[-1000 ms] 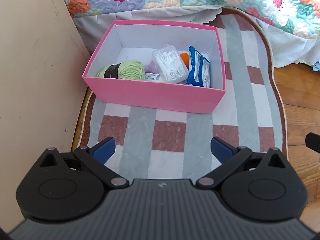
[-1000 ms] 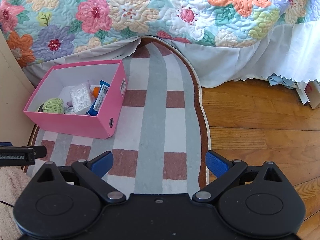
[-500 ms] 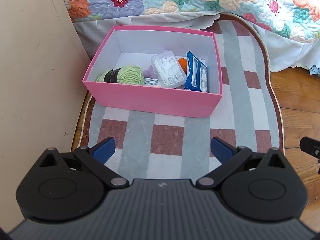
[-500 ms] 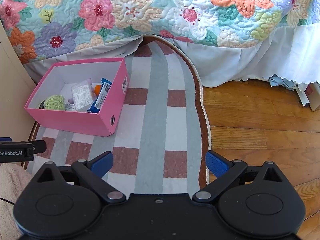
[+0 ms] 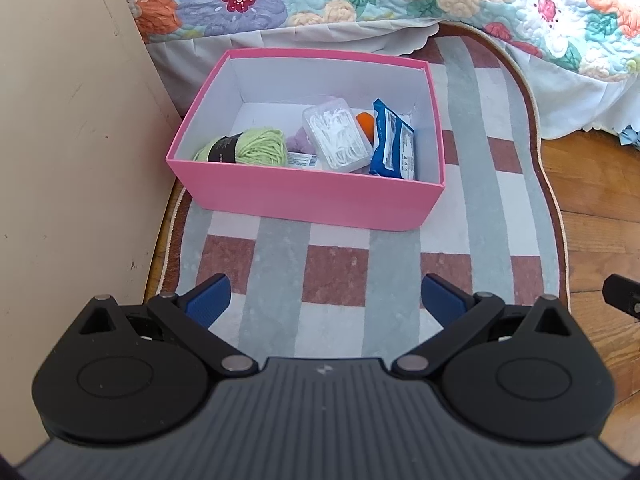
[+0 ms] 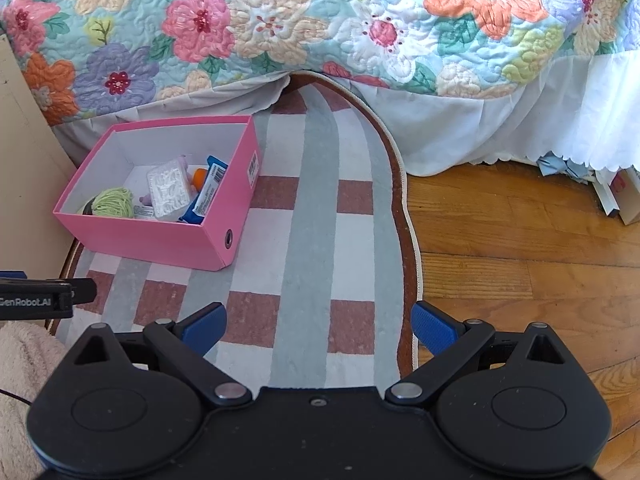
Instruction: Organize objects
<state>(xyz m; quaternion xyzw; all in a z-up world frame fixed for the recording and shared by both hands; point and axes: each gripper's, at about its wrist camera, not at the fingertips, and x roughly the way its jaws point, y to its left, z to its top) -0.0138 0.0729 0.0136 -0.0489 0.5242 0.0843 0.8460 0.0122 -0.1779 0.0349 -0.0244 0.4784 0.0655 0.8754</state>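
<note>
An open pink box stands on the checked rug; it also shows in the right wrist view. Inside lie a green yarn ball, a clear case of floss picks, a blue packet, an orange thing and a lilac thing. My left gripper is open and empty above the rug, short of the box. My right gripper is open and empty over the rug, right of the box.
A beige panel stands close on the left of the box. A bed with a floral quilt and white skirt runs along the back. Wooden floor lies right of the rug. Papers sit under the bed at far right.
Both grippers have drawn back from the box, which now looks smaller and farther away. Both stayed open and empty.
</note>
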